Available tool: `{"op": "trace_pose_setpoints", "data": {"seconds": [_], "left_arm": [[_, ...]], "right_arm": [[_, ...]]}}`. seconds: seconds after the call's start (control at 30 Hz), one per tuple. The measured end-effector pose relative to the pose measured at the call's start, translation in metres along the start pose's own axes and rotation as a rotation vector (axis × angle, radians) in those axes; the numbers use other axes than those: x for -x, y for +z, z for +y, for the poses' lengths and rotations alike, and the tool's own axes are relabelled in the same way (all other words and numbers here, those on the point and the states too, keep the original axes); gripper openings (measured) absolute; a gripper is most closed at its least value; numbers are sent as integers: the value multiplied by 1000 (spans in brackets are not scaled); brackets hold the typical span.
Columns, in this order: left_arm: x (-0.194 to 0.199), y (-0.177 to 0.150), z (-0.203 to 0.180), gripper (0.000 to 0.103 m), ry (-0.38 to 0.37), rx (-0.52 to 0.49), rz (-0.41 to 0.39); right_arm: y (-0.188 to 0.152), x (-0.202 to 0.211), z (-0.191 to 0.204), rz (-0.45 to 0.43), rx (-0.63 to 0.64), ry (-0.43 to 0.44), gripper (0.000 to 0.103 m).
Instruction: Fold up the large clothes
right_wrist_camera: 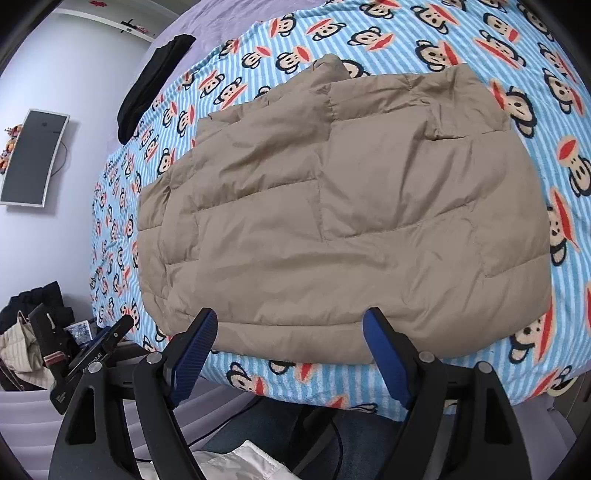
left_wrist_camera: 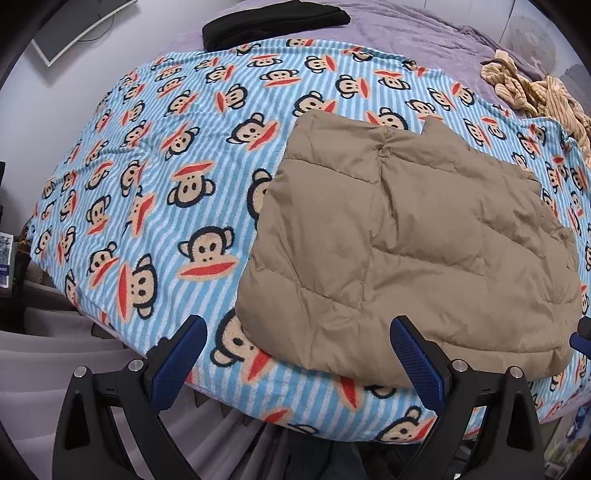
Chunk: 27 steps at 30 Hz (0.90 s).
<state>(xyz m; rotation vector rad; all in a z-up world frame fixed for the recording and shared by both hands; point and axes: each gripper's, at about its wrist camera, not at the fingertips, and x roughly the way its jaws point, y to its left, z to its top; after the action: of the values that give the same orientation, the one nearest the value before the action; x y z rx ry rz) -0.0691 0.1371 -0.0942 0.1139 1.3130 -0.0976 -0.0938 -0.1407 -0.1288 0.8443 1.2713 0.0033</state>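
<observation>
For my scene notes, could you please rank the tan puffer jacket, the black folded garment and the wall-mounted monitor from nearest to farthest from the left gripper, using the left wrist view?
From the left gripper:
1. Tan puffer jacket, just ahead, near the bed's front edge, its hem by the gripper's right finger.
2. Black folded garment, far across the monkey-print blanket.
3. Wall-mounted monitor, on the wall beyond the bed, upper left.

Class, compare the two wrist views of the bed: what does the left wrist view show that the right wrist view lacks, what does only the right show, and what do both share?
Only the left wrist view shows the tan corduroy garment crumpled at the far right of the bed.

Only the right wrist view shows the white quilted garment below the bed edge, and a clothes pile at left.

Both show the folded tan puffer jacket on the monkey-print blanket, the black folded garment, the wall monitor, and open, empty tongs: left, right.
</observation>
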Motion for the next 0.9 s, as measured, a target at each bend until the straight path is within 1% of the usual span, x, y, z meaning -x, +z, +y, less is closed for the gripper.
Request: {"op": "trace_pose_setpoints", "data": {"seconds": [0.07, 0.1, 0.13, 0.3, 0.47, 0.57, 0.8, 0.9], "left_arm": [[-8, 11, 5, 100, -39, -29, 9], [-10, 15, 6, 100, -50, -47, 13], [-13, 21, 8, 100, -62, -67, 16], [-27, 48, 16, 100, -120, -136, 26], [-48, 59, 20, 100, -145, -187, 59], [-61, 59, 23, 100, -167, -185, 88], [-84, 64, 33, 100, -252, -177, 127], [-94, 66, 36, 100, -273, -182, 145]], "right_arm": [[2, -6, 6, -5, -3, -13, 84], [4, -9, 10, -15, -10, -19, 95], [5, -12, 14, -24, -18, -22, 103], [7, -29, 33, -61, -62, -40, 103], [13, -53, 47, -18, -110, -54, 103], [13, -65, 50, 16, -143, -33, 103], [18, -82, 57, 30, -165, -59, 103], [21, -91, 58, 40, -183, -65, 103]]}}
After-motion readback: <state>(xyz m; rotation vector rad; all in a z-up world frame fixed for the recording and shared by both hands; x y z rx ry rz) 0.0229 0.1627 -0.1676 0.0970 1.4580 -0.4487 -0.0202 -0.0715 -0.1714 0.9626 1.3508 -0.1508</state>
